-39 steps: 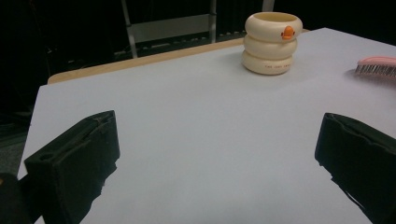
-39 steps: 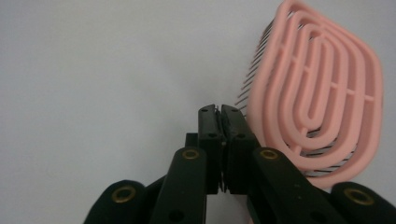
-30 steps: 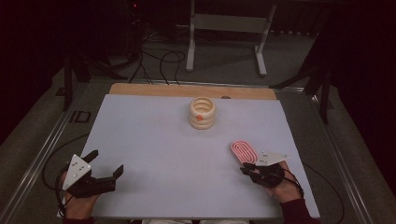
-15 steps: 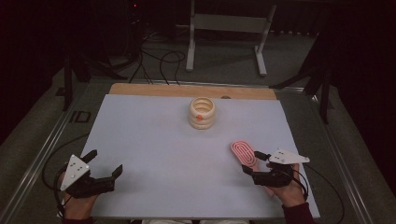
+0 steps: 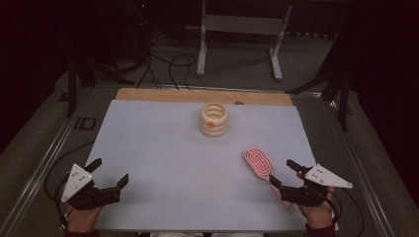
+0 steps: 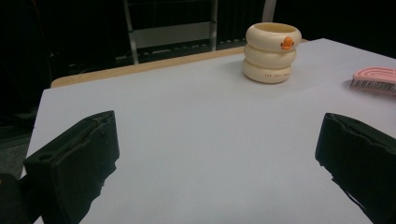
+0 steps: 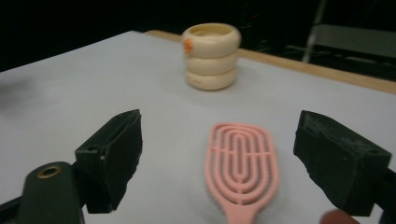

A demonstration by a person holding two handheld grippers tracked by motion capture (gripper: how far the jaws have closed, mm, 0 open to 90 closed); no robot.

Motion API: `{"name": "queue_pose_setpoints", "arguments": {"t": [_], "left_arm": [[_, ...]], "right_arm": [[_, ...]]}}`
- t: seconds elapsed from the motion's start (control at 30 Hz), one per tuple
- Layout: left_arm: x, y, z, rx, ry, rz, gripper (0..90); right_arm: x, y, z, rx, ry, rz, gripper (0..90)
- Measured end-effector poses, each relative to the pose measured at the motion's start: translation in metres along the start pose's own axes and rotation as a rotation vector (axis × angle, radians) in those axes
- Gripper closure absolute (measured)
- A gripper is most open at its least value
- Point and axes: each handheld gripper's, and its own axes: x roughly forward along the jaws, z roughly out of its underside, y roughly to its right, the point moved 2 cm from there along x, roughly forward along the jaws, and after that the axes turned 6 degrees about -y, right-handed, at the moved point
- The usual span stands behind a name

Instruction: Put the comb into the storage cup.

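A pink hairbrush [image 5: 258, 164] lies flat on the white table sheet [image 5: 163, 148] at the right, its handle pointing toward the person. My right gripper [image 5: 284, 174] hovers just behind it. Its jaws have just been opening and now stand wide apart on either side of the handle without touching it. In the right gripper view the hairbrush [image 7: 242, 161] lies between and beyond the black pads [image 7: 112, 154]. A cream cup of stacked rings [image 5: 214, 120] with an orange spot stands at the back middle. My left gripper [image 5: 108, 173] rests open at the front left, with nothing between its jaws.
A wooden strip [image 5: 197, 96] runs along the table's far edge. Behind it on the dark floor stand a metal frame [image 5: 237, 29] and loose cables [image 5: 168, 64]. In the left gripper view the cup [image 6: 272, 52] and the brush [image 6: 376, 79] lie far ahead.
The right gripper's jaws spread from nearly shut at the brush handle to wide apart, and the hand drew back to the right and rose a little. The left hand stayed still.
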Motion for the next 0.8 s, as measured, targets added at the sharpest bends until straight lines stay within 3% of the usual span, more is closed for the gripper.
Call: {"name": "queue_pose_setpoints", "arguments": {"t": [0.33,0.37,0.57,0.8], "left_arm": [[-0.0006,-0.0031,0.0010,-0.003,0.004,-0.002,0.2],[-0.0002,-0.0030,0.0012,-0.001,0.002,-0.001,0.2],[0.0018,-0.0035,0.0031,-0.002,-0.007,-0.004,0.2],[0.0023,-0.0037,0.0035,-0.003,-0.009,-0.007,0.2]], "right_arm": [[-0.0022,0.0042,0.0048,-0.008,-0.017,0.018,14.0],[-0.0033,0.0043,0.0042,-0.005,-0.011,0.039,13.8],[-0.0073,0.0083,0.0039,0.016,-0.008,0.051,13.1],[-0.0061,0.0090,0.0038,0.025,-0.044,0.047,10.1]]}}
